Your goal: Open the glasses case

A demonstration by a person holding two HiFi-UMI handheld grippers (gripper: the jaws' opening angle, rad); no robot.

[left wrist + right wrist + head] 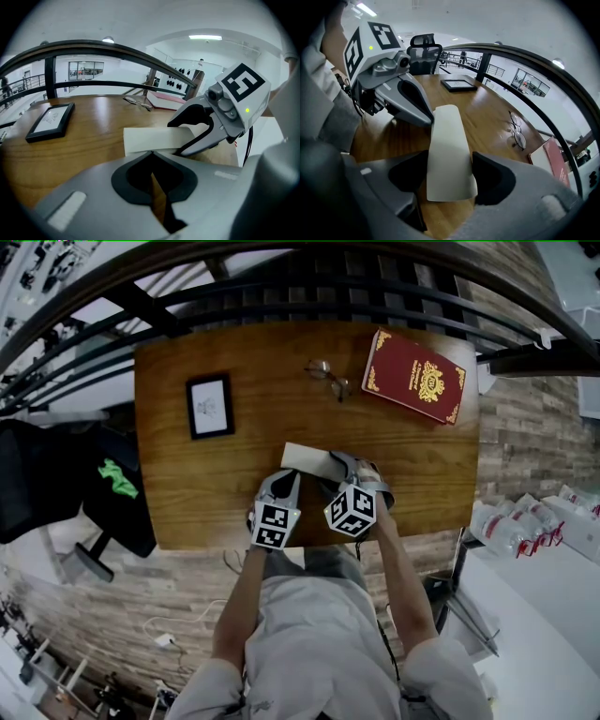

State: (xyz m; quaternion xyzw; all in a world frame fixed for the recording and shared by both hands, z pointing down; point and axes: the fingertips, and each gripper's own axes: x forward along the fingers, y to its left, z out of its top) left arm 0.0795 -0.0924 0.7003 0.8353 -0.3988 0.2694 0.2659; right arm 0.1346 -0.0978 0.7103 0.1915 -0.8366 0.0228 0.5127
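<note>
A white glasses case [305, 457] lies closed on the wooden table [234, 343], close to its front edge. My right gripper [449, 176] is shut on the case [447, 150], one jaw on each long side near its right end. My left gripper [151, 153] is shut, and its tips meet at the near edge of the case [154, 139]. In the right gripper view the left gripper [423, 115] touches the case's side. The head view shows both grippers side by side, left [286, 474] and right [342, 463], over the case.
A pair of glasses [328, 378] lies at the table's far middle, a red book [414, 376] at the far right and a black picture frame [209, 406] at the left. A black railing runs behind the table. An office chair [424, 58] stands off the table's left.
</note>
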